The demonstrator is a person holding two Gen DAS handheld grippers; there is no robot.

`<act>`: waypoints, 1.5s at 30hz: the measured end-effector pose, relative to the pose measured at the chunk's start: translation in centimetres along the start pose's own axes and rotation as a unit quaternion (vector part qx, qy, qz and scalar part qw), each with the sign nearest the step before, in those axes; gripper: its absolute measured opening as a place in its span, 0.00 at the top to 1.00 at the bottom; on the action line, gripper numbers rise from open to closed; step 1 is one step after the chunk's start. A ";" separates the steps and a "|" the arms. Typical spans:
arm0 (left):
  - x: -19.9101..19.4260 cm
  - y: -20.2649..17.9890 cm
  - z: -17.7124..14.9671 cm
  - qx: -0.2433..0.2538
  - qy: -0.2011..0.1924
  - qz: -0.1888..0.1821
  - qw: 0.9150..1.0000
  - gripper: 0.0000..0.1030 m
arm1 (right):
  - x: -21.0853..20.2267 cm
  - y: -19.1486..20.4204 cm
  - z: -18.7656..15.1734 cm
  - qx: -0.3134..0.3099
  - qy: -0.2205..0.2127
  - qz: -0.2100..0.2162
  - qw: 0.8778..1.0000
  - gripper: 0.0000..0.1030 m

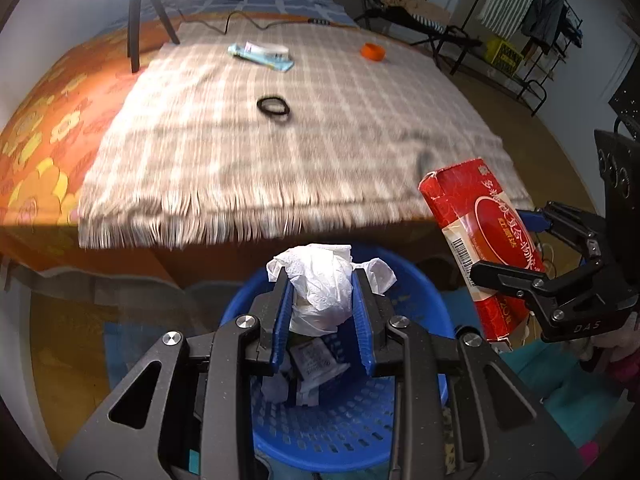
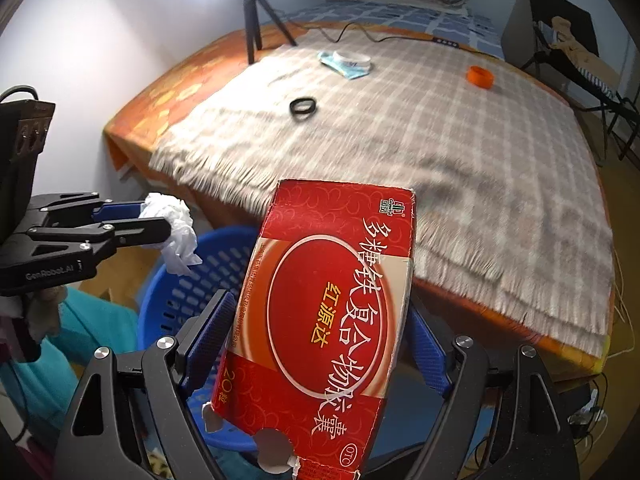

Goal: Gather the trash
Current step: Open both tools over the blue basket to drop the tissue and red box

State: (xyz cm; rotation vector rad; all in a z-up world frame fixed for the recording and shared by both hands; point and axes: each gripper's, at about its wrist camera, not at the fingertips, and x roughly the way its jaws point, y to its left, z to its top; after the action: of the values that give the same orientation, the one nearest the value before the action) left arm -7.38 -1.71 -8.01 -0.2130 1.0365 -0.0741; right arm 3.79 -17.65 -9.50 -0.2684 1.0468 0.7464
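Observation:
My left gripper (image 1: pixel 320 278) is shut on a crumpled white tissue (image 1: pixel 316 292) and hangs right over a blue perforated basket (image 1: pixel 360 420) on the floor by the bed. Some paper scraps lie inside the basket. My right gripper (image 2: pixel 320 306) is shut on a flat red cardboard box (image 2: pixel 332 300) with white and yellow lettering, its pads on the box's two long edges. The box hangs beside the basket (image 2: pixel 192 280), near the bed's fringe. The left wrist view shows the right gripper (image 1: pixel 502 244) with the box (image 1: pixel 472 216) at the right. The right wrist view shows the left gripper (image 2: pixel 156 220) and tissue (image 2: pixel 178 232) at the left.
A checked fringed blanket (image 1: pixel 280 152) covers the bed. On it lie a black ring (image 1: pixel 274 106), an orange roll (image 1: pixel 373 52) and a blue-white wrapper (image 1: pixel 260 56). A tripod (image 1: pixel 136 20) and a cable stand at the far side. A folding chair (image 1: pixel 404 12) and a clothes rack (image 1: pixel 532 40) are at the right.

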 end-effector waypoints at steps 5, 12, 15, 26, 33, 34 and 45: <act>1.3 0.3 -2.0 -0.001 0.018 0.007 1.000 0.73 | 1.1 0.9 -1.2 -0.008 0.012 0.005 1.000 0.20; 2.5 0.3 -3.8 0.007 0.037 0.014 0.999 0.73 | 2.5 1.6 -2.5 -0.017 0.032 0.007 0.999 0.20; 2.9 0.3 -4.3 0.009 0.046 0.013 0.999 0.73 | 3.2 2.0 -2.8 -0.020 0.042 0.010 0.999 0.20; 3.9 0.1 -5.0 0.019 0.062 0.020 0.998 0.72 | 4.2 2.9 -3.3 -0.033 0.059 0.014 0.998 0.19; 4.0 0.2 -5.1 0.016 0.063 0.026 0.998 0.69 | 4.8 3.3 -3.5 -0.044 0.069 0.011 0.997 0.19; 4.0 0.3 -5.1 0.015 0.064 0.025 0.998 0.68 | 4.9 3.4 -3.6 -0.045 0.072 0.011 0.996 0.19; 4.3 0.3 -5.1 0.016 0.065 0.033 0.997 0.54 | 6.4 3.2 -3.6 -0.028 0.096 0.015 0.995 0.18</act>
State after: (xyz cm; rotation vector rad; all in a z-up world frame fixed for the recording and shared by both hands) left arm -9.55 -2.83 -14.18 -0.1470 1.1696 -0.0445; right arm 1.06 -14.51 -16.35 -0.3789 1.2146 0.7886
